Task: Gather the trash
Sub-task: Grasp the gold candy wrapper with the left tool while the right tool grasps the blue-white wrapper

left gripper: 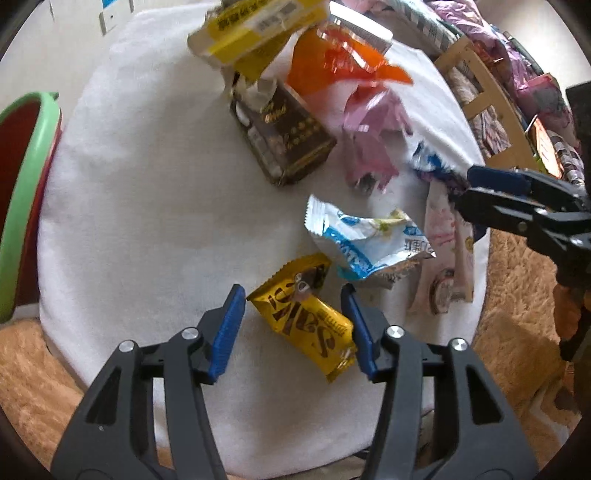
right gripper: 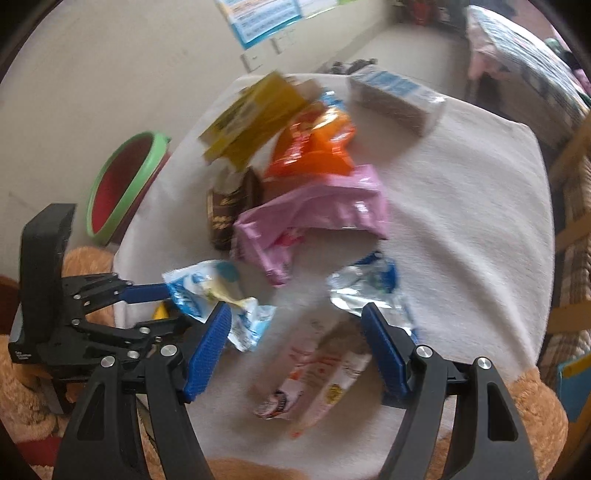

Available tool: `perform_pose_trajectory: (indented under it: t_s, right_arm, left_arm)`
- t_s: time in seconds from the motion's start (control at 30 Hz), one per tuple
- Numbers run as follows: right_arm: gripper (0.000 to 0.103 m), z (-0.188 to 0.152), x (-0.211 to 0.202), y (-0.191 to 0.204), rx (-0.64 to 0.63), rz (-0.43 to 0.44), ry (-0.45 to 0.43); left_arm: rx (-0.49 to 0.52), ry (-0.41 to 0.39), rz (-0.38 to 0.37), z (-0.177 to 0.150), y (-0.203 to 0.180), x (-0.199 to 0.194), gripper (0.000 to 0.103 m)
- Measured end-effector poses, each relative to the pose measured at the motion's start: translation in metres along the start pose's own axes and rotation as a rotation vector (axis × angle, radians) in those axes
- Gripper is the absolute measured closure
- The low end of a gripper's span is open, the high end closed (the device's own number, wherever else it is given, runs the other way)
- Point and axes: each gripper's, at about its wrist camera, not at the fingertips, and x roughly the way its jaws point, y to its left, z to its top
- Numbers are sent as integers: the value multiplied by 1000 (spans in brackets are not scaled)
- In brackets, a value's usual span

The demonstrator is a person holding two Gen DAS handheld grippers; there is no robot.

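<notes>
A yellow snack wrapper [left gripper: 303, 325] lies on the white-covered table [left gripper: 147, 221]. My left gripper [left gripper: 292, 291] is shut on it, its blue pads touching the wrapper's two sides; a bit of yellow [right gripper: 160, 312] shows between the left gripper's [right gripper: 162, 310] fingers in the right wrist view. My right gripper [right gripper: 297, 308] hangs open over a pink-and-white wrapper [right gripper: 317, 376], touching nothing. A crumpled white-and-blue wrapper [left gripper: 365, 240] lies between the two grippers. From the left wrist view, the right gripper [left gripper: 467, 188] enters at the right edge.
Farther back lie a pink bag [right gripper: 314, 210], an orange bag [right gripper: 314, 147], a brown box [left gripper: 284, 136], a yellow box [left gripper: 251, 33], a silver-blue wrapper [right gripper: 365, 288] and a tissue pack [right gripper: 395, 96]. A green-rimmed red bin [right gripper: 125, 184] stands left of the table. Shaggy tan carpet [left gripper: 517, 295] surrounds it.
</notes>
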Motion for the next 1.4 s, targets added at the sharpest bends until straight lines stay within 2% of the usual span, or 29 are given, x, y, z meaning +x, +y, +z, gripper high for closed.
perform_pose_trajectory:
  t_s: [0.13,0.17,0.3,0.47,0.5,0.53,0.63,0.83,1.03,1.07,1.1,1.13,1.17,1.23,1.3,1.37,1.4]
  right_arm:
    - [32,1,5,8,-27,9,11]
    - [32,1,6,8,-31,10,16]
    - [33,1,13,11,-45,14,40]
    - [33,0,21,16,-61,13,61]
    - [33,0,22,17,-61,12,61]
    - [33,0,22,17,-62,12,60]
    - [33,-1,20,15,-56,12,54]
    - [32,-1,23,14,-52,11,62]
    - [33,-2,33,29,-93,23,84]
    - [33,-2,36,32,-101,25,90]
    - [34,-2,38,35,-108,29,95]
    - [36,-3,41,37,-115,30,100]
    - [39,-3,43,39,-120,34,105]
    - [55,-4,49,43,-129,43,120]
    - [66,-4,54,46,-133,54,134]
    - [73,-5,55,49,-142,48,128]
    - [89,-4,54,49,-141,47,121]
  left_arm:
    - [-18,-19,-15,-3,2,-6,52]
    - [-22,-27,-15,-2,3,-9,48]
    - [-46,-50,-38,-2,8,-23,44]
    - [-58,2,-42,-7,8,-11,45]
    - [-60,23,-37,-9,7,-6,47]
    - [-61,32,-39,-8,5,0,55]
    - [-72,21,-37,-7,5,-2,61]
    - [-158,-86,-2,4,26,-23,63]
    - [-225,-127,-9,2,42,-30,64]
    - [-228,-131,-9,2,42,-31,70]
    - [-232,-134,-9,2,43,-31,81]
    - [-235,-132,-6,2,46,-32,86]
    - [-239,-134,-3,2,47,-33,86]
    - [-251,-138,-3,1,49,-33,86]
    - [-253,-139,-6,1,50,-33,86]
    - [-251,-140,-14,0,52,-34,85]
    - [-251,-146,-16,0,53,-36,84]
